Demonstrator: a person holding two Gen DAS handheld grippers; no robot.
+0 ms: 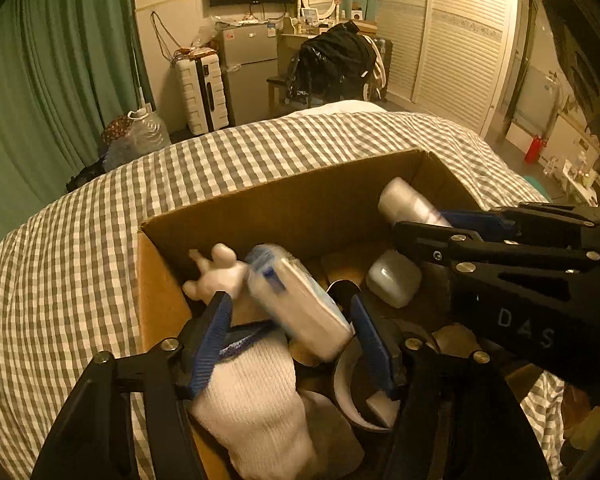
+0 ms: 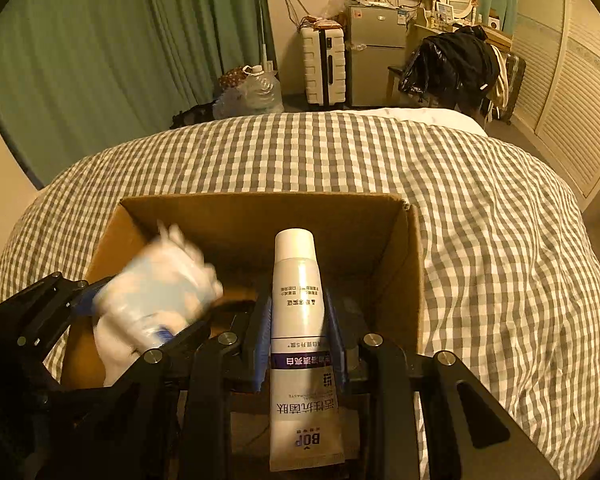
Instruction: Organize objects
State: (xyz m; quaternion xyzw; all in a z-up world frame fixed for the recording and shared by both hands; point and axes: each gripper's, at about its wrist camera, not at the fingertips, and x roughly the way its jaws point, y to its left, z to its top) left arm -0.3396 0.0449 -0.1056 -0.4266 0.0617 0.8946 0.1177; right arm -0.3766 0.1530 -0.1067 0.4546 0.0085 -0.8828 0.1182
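Observation:
An open cardboard box (image 1: 260,204) sits on the checked bed; it also shows in the right wrist view (image 2: 260,208). My left gripper (image 1: 292,316) is over the box, jaws apart, with a blurred white and blue packet (image 1: 300,300) loose between its fingers, above a white knit sock (image 1: 252,392) and a white hand-shaped toy (image 1: 216,272). My right gripper (image 2: 298,320) is shut on a white toothpaste tube (image 2: 298,312), cap pointing into the box. The tube's cap (image 1: 404,200) shows in the left wrist view too. The packet appears blurred in the right wrist view (image 2: 156,296).
Inside the box lie a tape roll (image 1: 352,392), a small white case (image 1: 394,278) and other items. The grey checked bedspread (image 2: 480,220) surrounds the box. Beyond the bed stand a white suitcase (image 1: 202,92), a small fridge (image 1: 248,68) and a clothes-draped chair (image 1: 332,64).

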